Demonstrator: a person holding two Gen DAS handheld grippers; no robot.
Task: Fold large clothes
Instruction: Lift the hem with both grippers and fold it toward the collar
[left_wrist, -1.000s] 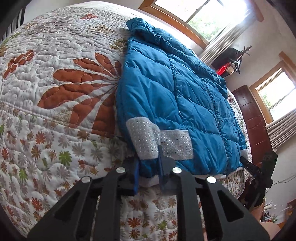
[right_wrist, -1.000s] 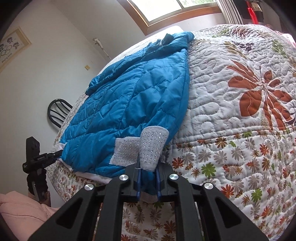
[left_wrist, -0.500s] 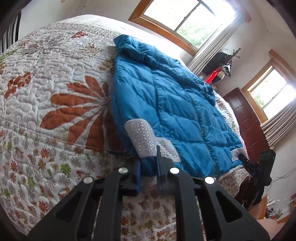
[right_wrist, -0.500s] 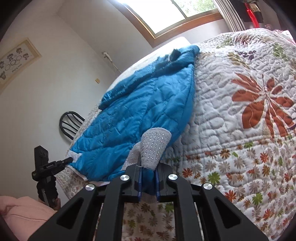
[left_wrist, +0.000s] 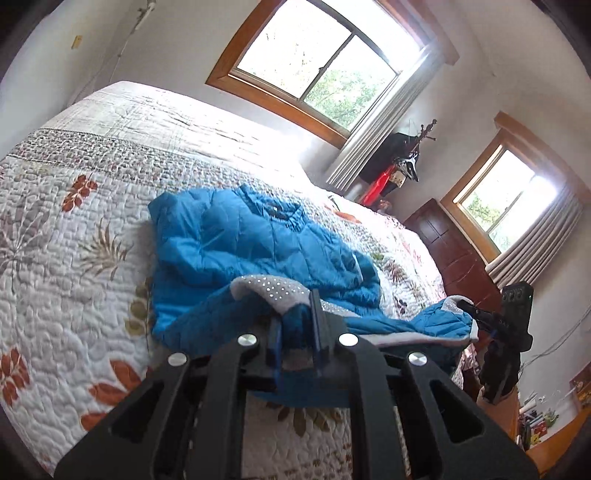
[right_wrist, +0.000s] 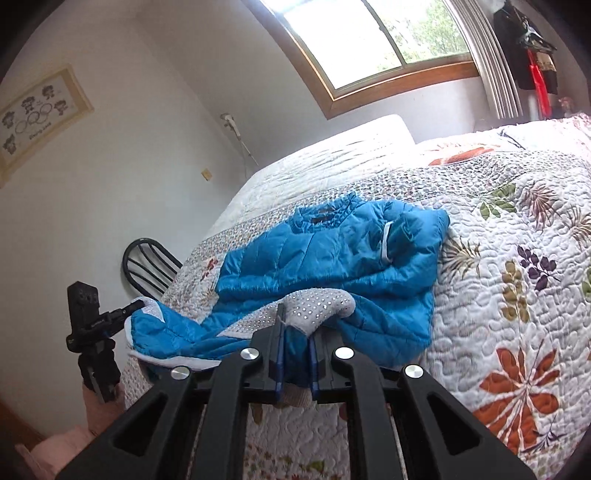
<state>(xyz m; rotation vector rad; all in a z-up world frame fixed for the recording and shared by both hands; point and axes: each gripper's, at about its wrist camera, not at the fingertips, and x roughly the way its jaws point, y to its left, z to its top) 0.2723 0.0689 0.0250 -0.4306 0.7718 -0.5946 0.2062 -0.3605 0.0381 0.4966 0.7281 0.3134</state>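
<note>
Left wrist: jacket (left_wrist: 258, 243) lengthwise up bed (left_wrist: 74, 221), collar far

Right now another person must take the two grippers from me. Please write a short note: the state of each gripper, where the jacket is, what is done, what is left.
Left gripper: shut on the hem of the blue jacket, at a studded grey corner.
Right gripper: shut on the other grey hem corner.
Jacket: collar end lies on the floral quilt; the hem is lifted off the bed between both grippers.
Done: both hem corners are gripped and raised, so the bottom-to-top fold is begun.
Left: probably carry the hem over to the collar, lay it flat, release, then finish folding.
</note>
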